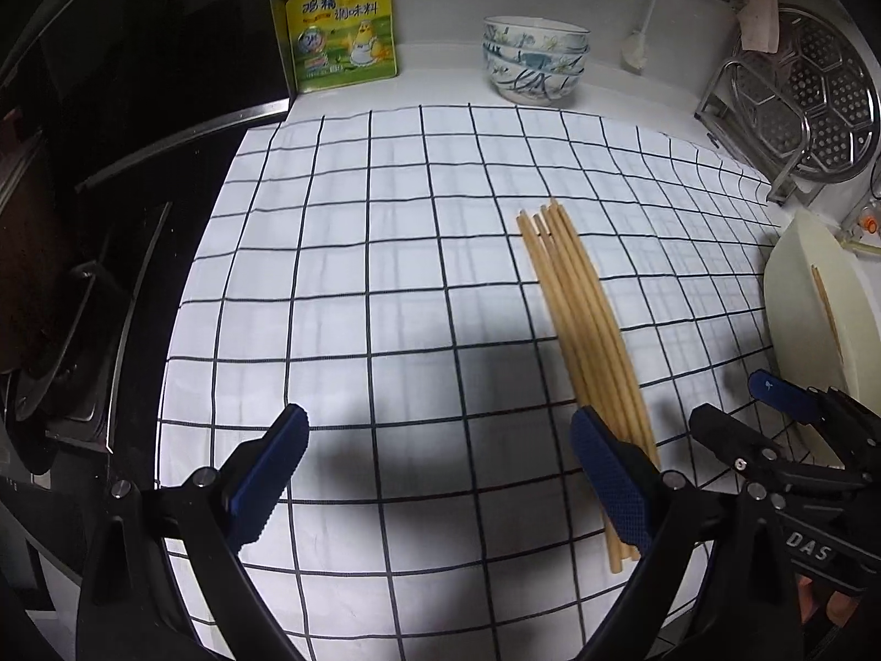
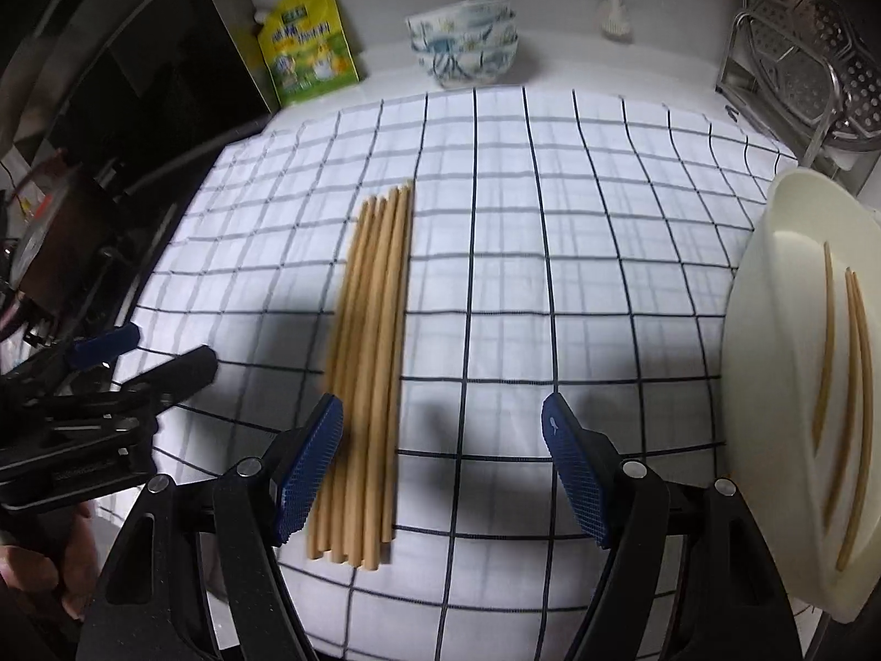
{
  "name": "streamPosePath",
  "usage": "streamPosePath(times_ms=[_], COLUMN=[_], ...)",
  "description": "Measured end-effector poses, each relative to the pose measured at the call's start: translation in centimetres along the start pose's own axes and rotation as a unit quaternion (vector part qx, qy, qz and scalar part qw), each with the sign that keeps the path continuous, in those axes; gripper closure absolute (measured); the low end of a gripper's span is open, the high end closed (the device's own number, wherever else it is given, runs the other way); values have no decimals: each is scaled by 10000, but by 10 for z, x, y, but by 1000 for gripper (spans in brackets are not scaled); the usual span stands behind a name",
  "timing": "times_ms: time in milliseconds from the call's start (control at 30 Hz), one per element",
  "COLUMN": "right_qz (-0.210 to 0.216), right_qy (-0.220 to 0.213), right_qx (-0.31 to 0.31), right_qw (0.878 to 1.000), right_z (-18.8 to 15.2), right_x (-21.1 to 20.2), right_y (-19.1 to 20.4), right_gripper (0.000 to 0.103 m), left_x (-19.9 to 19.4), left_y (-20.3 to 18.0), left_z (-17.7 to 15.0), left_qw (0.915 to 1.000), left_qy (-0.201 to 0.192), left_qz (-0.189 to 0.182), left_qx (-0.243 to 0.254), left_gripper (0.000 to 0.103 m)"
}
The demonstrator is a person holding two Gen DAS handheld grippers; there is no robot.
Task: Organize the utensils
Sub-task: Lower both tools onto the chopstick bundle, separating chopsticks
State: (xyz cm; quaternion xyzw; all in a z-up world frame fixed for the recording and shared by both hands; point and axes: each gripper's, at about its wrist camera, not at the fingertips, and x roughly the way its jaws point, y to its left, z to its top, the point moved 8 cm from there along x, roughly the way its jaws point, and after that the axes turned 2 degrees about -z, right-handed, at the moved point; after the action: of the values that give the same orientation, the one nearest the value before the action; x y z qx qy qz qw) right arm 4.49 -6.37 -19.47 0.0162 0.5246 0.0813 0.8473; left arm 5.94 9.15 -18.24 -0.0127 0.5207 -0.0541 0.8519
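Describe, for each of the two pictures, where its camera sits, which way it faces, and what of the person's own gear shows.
Left wrist view: sits on the left gripper, facing forward over the black-and-white checked cloth; its blue-padded fingers show, and the right gripper at right.
Right wrist view: sits on the right gripper, facing likewise; the left gripper shows at left.
Shared: the bundle of pale wooden chopsticks, cream plastic tray, stacked blue-patterned bowls.

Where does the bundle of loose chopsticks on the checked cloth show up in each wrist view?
Left wrist: bundle of chopsticks lies right of centre, its near end behind the right finger of the left gripper.
Right wrist: the bundle lies left of centre, beside the left finger of the right gripper.
Shared landmark: stacked bowls at the back wall.
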Motion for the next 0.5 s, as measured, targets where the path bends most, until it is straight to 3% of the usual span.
streamPosePath(times_ms=[500], right_qz=[-469], right_qy=[159], right_qx=[-204], right_qw=[9986], right_z=[-7], right_x=[35], right_y=[-3], right_gripper=[32], left_x=[19], left_y=[2], left_z=[-12], left_qw=[9998], left_qy=[166], left_qz=[-106], left_qx=[-70], left_gripper=[9])
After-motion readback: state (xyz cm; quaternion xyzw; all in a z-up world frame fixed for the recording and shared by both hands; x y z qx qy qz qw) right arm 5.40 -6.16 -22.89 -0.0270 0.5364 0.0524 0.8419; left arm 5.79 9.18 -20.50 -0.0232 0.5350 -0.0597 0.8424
